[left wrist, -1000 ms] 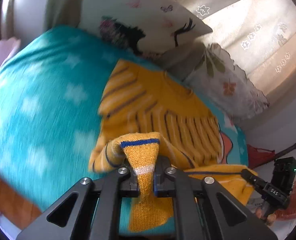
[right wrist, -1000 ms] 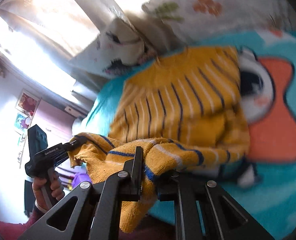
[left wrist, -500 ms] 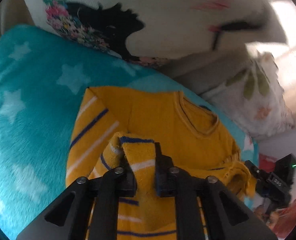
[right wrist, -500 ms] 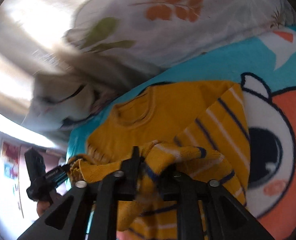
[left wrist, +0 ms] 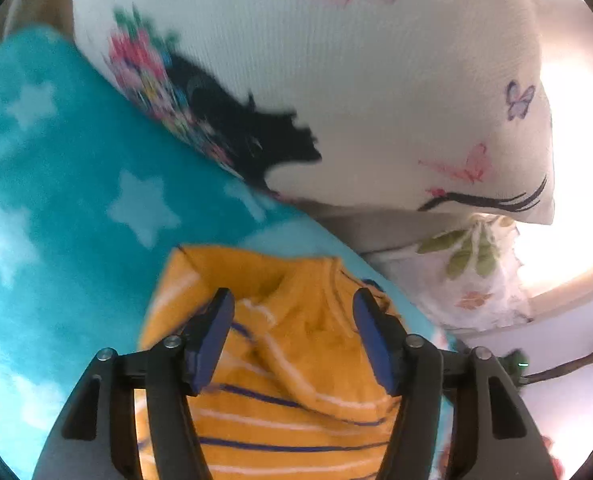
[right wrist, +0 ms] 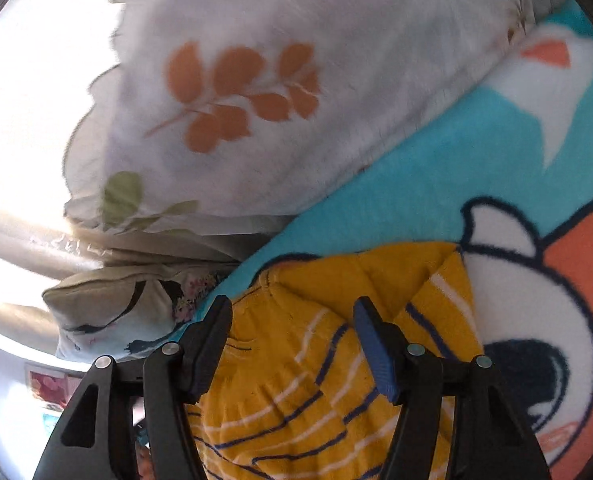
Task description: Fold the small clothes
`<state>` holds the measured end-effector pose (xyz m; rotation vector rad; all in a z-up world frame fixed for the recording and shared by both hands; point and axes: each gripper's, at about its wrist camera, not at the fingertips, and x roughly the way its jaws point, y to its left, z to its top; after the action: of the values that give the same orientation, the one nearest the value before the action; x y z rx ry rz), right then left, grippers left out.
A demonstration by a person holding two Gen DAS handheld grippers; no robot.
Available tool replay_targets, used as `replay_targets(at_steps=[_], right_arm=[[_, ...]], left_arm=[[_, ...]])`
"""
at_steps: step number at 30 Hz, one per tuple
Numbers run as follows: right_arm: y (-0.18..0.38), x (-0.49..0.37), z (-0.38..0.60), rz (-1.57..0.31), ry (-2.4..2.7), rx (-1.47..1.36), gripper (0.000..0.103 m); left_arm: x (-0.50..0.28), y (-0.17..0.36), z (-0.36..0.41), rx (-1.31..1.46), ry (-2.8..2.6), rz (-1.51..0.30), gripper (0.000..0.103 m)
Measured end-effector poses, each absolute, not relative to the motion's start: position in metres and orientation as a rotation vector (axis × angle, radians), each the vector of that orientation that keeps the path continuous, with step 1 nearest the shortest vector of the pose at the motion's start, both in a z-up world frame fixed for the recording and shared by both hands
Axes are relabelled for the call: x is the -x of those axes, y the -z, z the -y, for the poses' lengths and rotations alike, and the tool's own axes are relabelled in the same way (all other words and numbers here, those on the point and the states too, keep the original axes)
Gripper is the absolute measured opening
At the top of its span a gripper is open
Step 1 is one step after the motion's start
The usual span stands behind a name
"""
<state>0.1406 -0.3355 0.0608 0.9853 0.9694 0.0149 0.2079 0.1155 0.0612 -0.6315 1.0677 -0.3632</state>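
Left gripper [left wrist: 292, 336] and right gripper [right wrist: 292, 340], jaws opening, nothing pinched: mustard-yellow knitted sweater with white and navy stripes [left wrist: 296, 400] lies doubled directly beneath both on the turquoise fleece blanket [left wrist: 76, 200], hem apparently released near the collar to complete a fold

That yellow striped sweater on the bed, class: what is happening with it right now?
A person is folding the yellow striped sweater on a teal blanket with two handheld grippers. The left gripper and right gripper are both opening, their pads clear of the knit, which lies loosely bunched below and between the fingers. The lower part appears folded up toward the neckline. Two pillows sit just beyond it.
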Motion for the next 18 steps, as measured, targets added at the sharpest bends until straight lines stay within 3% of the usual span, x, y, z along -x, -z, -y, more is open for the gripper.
replay_targets(at_steps=[5, 11, 13, 14, 18], right_arm=[[-0.081, -0.134, 0.296, -1.06, -0.03, -0.661, 0.068], [-0.052, -0.139, 0.274, -1.176, 0.028, -0.375, 0.068], [-0.037, -0.146, 0.266, -1.215, 0.011, -0.345, 0.047], [-0.035, -0.149, 0.262, -1.221, 0.005, -0.327, 0.017], [-0.038, -0.15, 0.272, -1.229, 0.151, -0.19, 0.009]], left_arm=[[-0.186, -0.067, -0.107, 0.404, 0.346, -1.081, 0.061], [-0.152, -0.04, -0.095, 0.181, 0.331, -1.135, 0.061], [-0.148, -0.029, -0.094, 0.101, 0.263, -1.154, 0.061], [-0.147, -0.025, -0.093, 0.067, 0.235, -1.158, 0.061], [-0.148, -0.012, -0.1, 0.044, 0.2, -1.178, 0.063]])
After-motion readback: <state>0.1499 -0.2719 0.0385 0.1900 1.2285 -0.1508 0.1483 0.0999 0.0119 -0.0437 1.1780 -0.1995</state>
